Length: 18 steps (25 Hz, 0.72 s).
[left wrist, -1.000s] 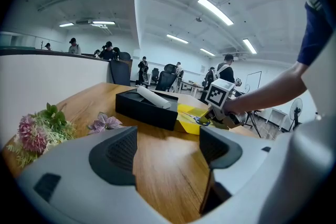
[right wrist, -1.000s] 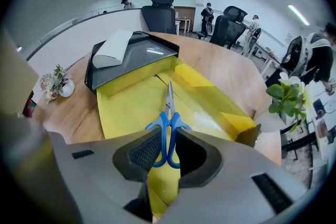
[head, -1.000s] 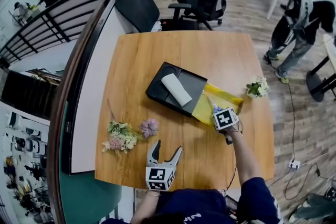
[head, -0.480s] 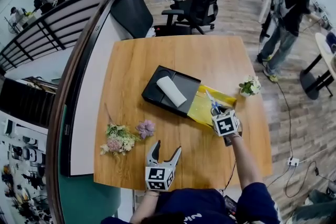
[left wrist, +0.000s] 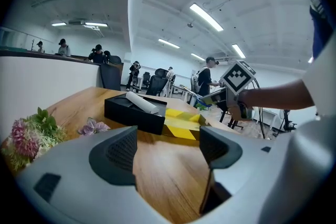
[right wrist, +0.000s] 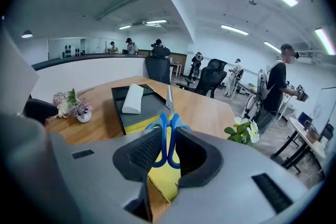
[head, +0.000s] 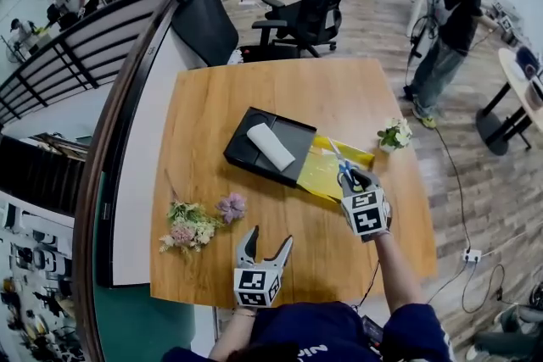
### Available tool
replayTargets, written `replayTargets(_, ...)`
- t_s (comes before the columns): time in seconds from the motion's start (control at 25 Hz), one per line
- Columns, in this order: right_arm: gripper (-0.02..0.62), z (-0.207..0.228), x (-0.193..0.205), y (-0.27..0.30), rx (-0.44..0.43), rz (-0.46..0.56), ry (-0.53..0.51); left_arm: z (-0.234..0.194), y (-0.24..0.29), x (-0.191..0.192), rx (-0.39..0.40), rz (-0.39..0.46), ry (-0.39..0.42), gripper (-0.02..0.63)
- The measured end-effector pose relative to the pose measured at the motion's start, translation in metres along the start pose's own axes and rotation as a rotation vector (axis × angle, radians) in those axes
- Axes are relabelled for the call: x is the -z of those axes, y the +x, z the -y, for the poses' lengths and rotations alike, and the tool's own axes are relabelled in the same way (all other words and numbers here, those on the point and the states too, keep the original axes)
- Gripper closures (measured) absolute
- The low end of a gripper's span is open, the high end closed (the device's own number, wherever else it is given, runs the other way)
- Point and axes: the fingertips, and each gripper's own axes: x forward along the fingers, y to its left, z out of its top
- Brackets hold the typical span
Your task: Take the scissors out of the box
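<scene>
Idling at six o'clock, the left gripper (head: 268,238) gapes empty over the table (head: 322,97). At four o'clock, the right gripper (right wrist: 167,150) pinches the scissors (right wrist: 168,131) by their blue handles, over the yellow box (head: 316,175). They look light, stiff and sharp-tipped; the handles seem the safest hold.

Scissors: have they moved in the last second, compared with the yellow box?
Yes. The scissors, clamped in the right claw, have risen off the floor of the yellow box and drawn back toward its near edge.
</scene>
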Motion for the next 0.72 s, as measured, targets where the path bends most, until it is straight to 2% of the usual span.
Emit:
replayTargets(0.32,0.5,-0.007,-0.014,-0.046,0.048,0.118,0.027,0.005,0.0,-0.005,0.035,0.02,-0.002,0.252)
replayTargets(0.72,0.5,-0.017,-0.008,-0.095,0.125,0.239,0.094,0.011,-0.001,-0.008,0.066,0.034,-0.012,0.253)
